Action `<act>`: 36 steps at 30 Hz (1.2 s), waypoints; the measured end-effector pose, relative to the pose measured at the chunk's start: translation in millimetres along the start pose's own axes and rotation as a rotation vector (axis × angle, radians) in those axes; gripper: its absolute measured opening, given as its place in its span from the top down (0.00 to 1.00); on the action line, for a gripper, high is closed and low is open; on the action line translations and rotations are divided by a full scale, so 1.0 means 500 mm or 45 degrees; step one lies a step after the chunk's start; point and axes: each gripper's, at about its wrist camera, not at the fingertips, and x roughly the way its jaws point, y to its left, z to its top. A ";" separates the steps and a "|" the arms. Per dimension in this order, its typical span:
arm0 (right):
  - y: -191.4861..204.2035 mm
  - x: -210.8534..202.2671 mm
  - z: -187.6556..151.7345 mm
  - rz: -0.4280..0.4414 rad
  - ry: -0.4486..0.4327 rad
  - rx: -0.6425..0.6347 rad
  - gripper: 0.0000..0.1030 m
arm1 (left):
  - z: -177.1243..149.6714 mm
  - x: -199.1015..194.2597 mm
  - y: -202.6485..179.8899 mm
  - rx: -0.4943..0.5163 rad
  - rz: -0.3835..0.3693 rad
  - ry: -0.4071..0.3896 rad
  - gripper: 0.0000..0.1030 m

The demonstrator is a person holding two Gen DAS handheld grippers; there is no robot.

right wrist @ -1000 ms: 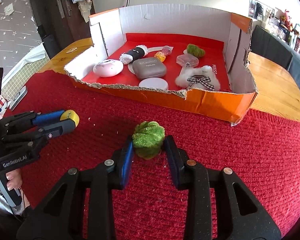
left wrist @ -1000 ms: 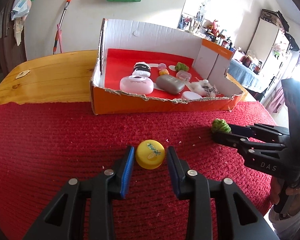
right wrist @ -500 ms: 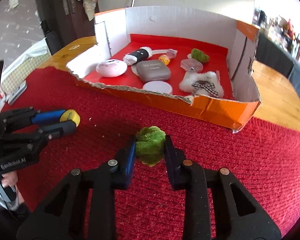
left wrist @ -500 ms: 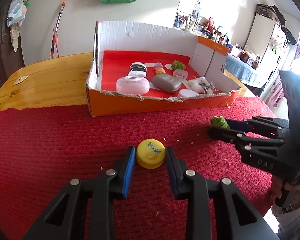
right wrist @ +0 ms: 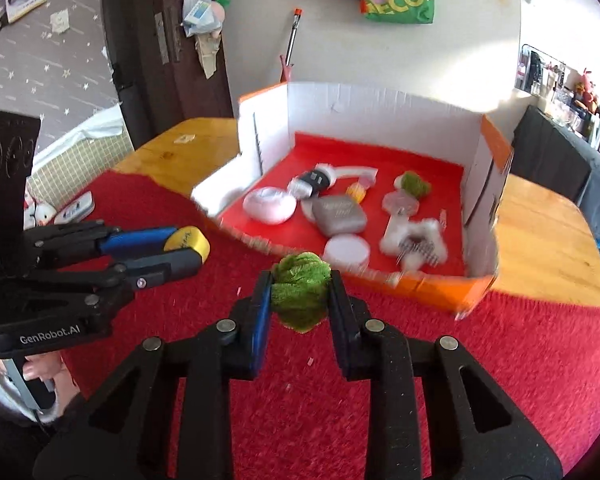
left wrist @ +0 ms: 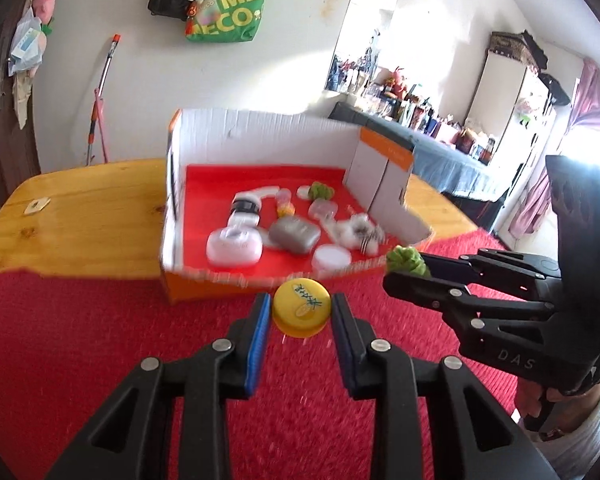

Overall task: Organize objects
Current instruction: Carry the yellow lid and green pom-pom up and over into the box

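Wooden surface point(left wrist: 80, 216) under fuzzy red cloth point(left wrist: 80, 340). Torn cardboard box point(left wrist: 260, 132), red floor, contents motion-blurred. Right tool point(right wrist: 300, 300) clamped on shaggy green pompom point(right wrist: 300, 296); left tool point(left wrist: 301, 314) clamped on round yellow plastic cap point(left wrist: 302, 310), both before the box's front edge.

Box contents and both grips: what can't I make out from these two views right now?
- Items in the cardboard box: motion-blurred in both views; the label on the grey case is unreadable.
- Underside of the yellow cap in the left gripper: hidden by the cap itself.
- Green fuzzy ball in the right gripper: its far side is hidden by itself.
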 end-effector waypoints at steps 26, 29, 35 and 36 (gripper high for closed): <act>-0.263 0.334 0.311 -0.123 0.504 0.502 0.76 | 0.287 0.380 0.070 -0.156 0.193 0.319 0.69; -0.272 0.360 0.314 -0.129 0.546 0.522 0.76 | 0.282 0.396 0.075 -0.163 0.212 0.337 0.69; -0.280 0.391 0.311 -0.126 0.611 0.527 0.76 | 0.276 0.410 0.095 -0.194 0.212 0.369 0.69; -0.279 0.397 0.310 -0.125 0.624 0.529 0.76 | 0.276 0.412 0.098 -0.200 0.206 0.374 0.69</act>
